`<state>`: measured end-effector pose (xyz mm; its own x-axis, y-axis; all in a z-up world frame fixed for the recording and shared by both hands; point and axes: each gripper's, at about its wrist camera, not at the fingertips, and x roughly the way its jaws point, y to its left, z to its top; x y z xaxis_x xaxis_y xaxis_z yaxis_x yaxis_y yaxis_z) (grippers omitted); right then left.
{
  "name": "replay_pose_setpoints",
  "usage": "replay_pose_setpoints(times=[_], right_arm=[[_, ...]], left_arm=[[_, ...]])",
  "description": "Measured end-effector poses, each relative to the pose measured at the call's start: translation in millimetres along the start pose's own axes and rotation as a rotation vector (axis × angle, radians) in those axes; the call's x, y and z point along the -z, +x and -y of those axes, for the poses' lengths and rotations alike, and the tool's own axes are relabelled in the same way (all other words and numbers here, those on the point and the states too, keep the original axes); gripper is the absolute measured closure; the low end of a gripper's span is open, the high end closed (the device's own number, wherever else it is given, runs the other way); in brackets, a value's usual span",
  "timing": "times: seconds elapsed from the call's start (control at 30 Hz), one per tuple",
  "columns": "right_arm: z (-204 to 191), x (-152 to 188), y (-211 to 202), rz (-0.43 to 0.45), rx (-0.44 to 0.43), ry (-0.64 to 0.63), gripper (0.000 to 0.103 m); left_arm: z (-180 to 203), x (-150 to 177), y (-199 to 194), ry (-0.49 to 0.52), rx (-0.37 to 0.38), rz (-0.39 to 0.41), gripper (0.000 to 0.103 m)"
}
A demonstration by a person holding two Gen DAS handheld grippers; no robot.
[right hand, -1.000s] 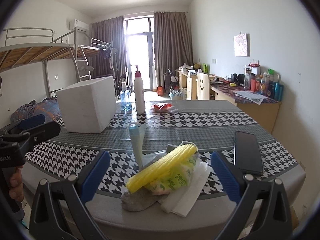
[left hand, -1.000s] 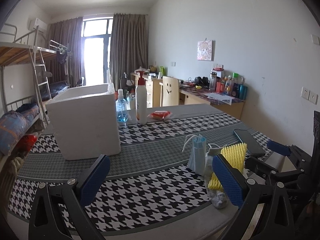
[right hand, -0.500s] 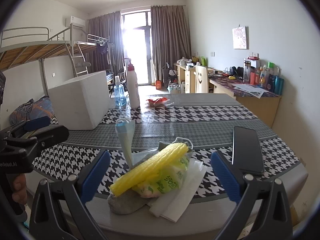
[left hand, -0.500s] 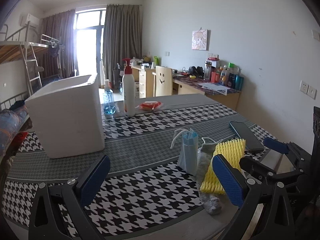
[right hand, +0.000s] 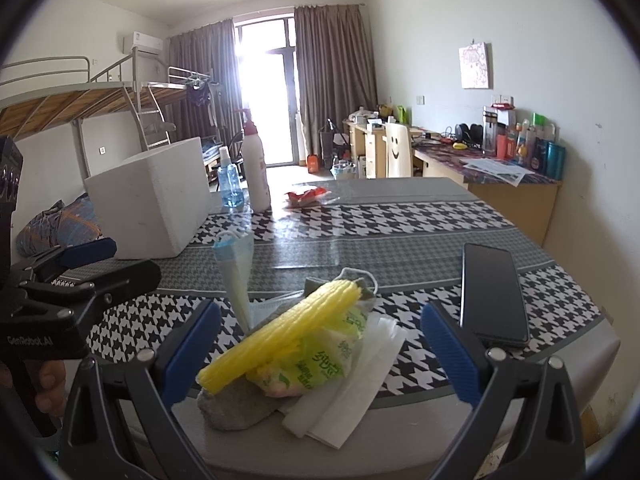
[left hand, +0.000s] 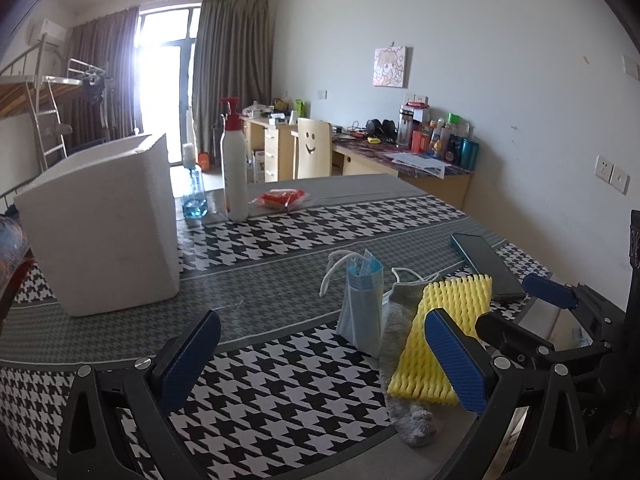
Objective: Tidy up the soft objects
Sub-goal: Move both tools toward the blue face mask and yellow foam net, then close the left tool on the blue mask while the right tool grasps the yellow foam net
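Soft objects sit heaped near the front edge of the worktop (right hand: 420, 236): a yellow foam net (right hand: 280, 336) lies on top of a green-printed plastic packet (right hand: 320, 364), a grey sock (right hand: 236, 404) and folded white tissues (right hand: 352, 392). A blue face mask (right hand: 236, 272) stands upright just beside the heap.

From my right hand-held gripper (right hand: 320, 352), the heap lies between the wide-spread blue pads, which hold nothing. From my left hand-held gripper (left hand: 320, 360), also spread wide and empty, the foam net (left hand: 440, 340) sits just behind the right pad, and the mask (left hand: 360, 304) is a little further in.

A black phone (right hand: 492, 292) lies flat to the right of the heap. A white foam box (left hand: 100, 232) stands well apart on the left. Behind it are a pump bottle (left hand: 234, 168), a blue spray bottle (right hand: 228, 180) and a red packet (left hand: 280, 199). I cannot tell whether any pad touches the pile.
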<state>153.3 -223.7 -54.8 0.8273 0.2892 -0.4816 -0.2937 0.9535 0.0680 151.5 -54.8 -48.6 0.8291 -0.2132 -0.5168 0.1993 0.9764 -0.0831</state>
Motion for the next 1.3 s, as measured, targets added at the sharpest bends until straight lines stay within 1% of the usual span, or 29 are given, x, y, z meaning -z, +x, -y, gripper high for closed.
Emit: replay_pose_setpoints(times=[0.1, 0.2, 0.3, 0.33, 0.43, 0.5, 0.57, 0.67, 0.73, 0.77, 0.8, 0.87, 0.9, 0.93, 1.0, 1.07, 1.1, 1.13, 1.3], right_arm=[[4, -1, 3, -0.012, 0.008, 0.003, 0.004], [10, 0, 4, -0.029, 0.018, 0.026, 0.005], [16, 1, 4, -0.031, 0.032, 0.031, 0.005], [18, 1, 5, -0.034, 0.034, 0.037, 0.007], [21, 2, 8, -0.046, 0.026, 0.054, 0.010], [24, 3, 10, -0.054, 0.030, 0.069, 0.011], [27, 4, 14, -0.072, 0.019, 0.078, 0.015], [30, 4, 15, -0.079, 0.005, 0.082, 0.015], [29, 4, 14, -0.077, -0.003, 0.081, 0.016], [29, 4, 14, -0.077, -0.007, 0.082, 0.016], [29, 4, 13, -0.077, -0.010, 0.082, 0.016], [30, 3, 13, -0.077, -0.020, 0.083, 0.016], [30, 3, 13, -0.078, -0.024, 0.086, 0.016], [30, 3, 13, -0.079, -0.028, 0.088, 0.018], [30, 3, 14, -0.085, -0.037, 0.090, 0.019], [30, 4, 15, -0.096, -0.050, 0.094, 0.023], [29, 5, 16, -0.104, -0.054, 0.093, 0.027], [29, 5, 17, -0.111, -0.059, 0.093, 0.028], [24, 7, 17, -0.124, -0.102, 0.090, 0.030]], left_arm=[[1, 1, 11, 0.001, -0.006, -0.020, 0.001], [3, 0, 18, 0.000, 0.026, -0.032, 0.001], [6, -1, 27, 0.009, 0.028, -0.054, 0.001], [7, -1, 30, 0.011, 0.034, -0.060, 0.002], [8, -1, 40, 0.008, 0.035, -0.084, 0.009], [7, 1, 49, -0.003, 0.045, -0.114, 0.020], [7, 2, 54, -0.014, 0.058, -0.137, 0.023], [12, 2, 62, -0.009, 0.070, -0.157, 0.024], [14, 1, 64, -0.005, 0.071, -0.156, 0.028], [16, 0, 65, -0.008, 0.078, -0.158, 0.035], [17, -1, 67, -0.008, 0.087, -0.162, 0.038], [18, -3, 70, -0.007, 0.084, -0.168, 0.040], [18, -2, 72, -0.006, 0.082, -0.171, 0.044], [19, -2, 73, -0.010, 0.086, -0.176, 0.047], [18, -2, 75, -0.023, 0.097, -0.187, 0.056], [19, -2, 78, -0.022, 0.097, -0.197, 0.058], [20, -1, 80, -0.020, 0.094, -0.200, 0.058], [20, -1, 81, -0.019, 0.094, -0.204, 0.058], [21, -1, 85, -0.019, 0.104, -0.211, 0.078]])
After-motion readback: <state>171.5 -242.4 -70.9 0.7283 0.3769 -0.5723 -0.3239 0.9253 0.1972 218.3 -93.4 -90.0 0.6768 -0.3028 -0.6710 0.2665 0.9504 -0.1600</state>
